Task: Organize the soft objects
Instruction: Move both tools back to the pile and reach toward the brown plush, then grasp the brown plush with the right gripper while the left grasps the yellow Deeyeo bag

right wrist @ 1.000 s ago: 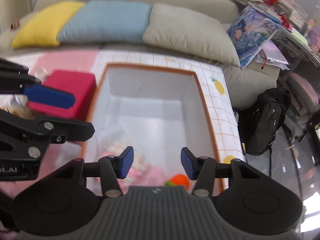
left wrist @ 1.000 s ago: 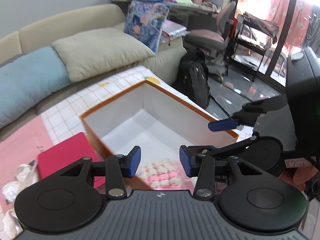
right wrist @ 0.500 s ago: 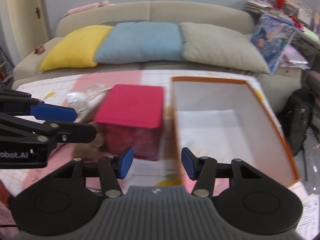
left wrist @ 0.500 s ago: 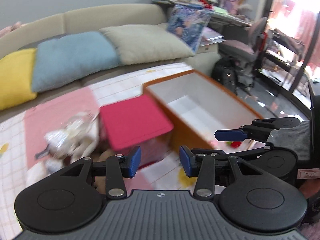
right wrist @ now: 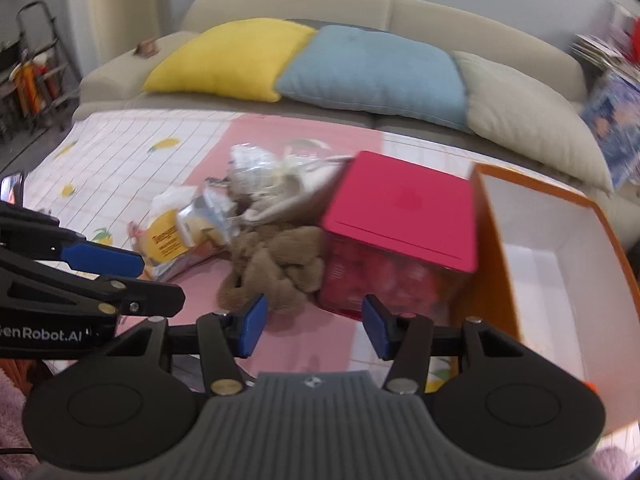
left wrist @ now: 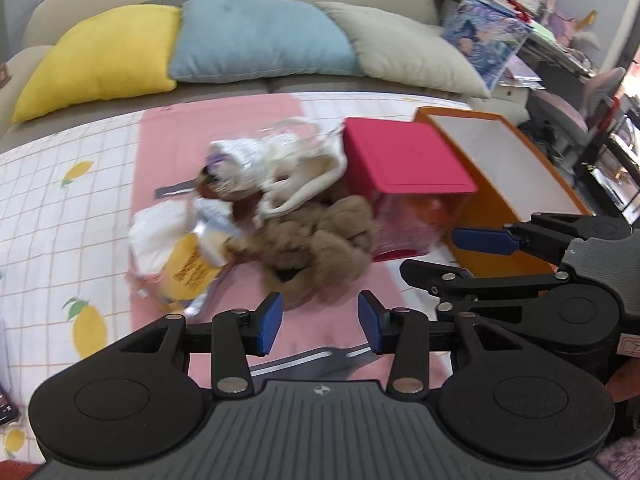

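A brown plush toy lies on the pink mat, also in the right wrist view. Behind it is a cream cloth bag and crinkly plastic packets. An orange box with a white inside stands at the right, also in the right wrist view. My left gripper is open and empty, just in front of the plush. My right gripper is open and empty, near the plush and the red box.
A red-lidded clear box stands between the pile and the orange box. A sofa with yellow, blue and beige cushions runs along the back. A cluttered desk and chair are at the far right.
Both grippers swung left, away from above the orange box's inside to the pile of soft things on the mat. Both stayed open and empty.
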`<state>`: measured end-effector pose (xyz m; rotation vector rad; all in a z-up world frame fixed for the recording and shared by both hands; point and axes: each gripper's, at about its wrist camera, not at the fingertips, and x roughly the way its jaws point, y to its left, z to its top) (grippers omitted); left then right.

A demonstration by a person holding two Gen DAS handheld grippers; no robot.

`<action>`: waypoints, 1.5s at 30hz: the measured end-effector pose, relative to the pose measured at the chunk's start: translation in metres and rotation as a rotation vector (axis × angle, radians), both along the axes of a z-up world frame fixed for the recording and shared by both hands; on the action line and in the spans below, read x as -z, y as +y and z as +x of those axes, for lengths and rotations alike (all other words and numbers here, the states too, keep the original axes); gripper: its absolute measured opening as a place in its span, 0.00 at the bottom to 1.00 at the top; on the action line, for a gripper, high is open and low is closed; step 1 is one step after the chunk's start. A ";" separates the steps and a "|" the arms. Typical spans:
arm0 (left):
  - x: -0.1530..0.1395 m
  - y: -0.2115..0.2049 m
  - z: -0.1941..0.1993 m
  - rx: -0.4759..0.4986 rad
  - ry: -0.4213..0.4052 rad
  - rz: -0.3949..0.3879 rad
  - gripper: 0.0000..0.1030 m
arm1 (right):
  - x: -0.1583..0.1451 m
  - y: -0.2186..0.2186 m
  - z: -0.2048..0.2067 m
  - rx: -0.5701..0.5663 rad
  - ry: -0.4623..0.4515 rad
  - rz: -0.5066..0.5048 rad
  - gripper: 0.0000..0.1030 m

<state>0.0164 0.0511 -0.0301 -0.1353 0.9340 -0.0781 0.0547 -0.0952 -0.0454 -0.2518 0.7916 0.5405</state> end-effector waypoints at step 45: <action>0.051 0.044 0.018 0.091 0.013 0.362 0.62 | 0.039 0.049 0.022 -0.168 0.134 -0.238 0.23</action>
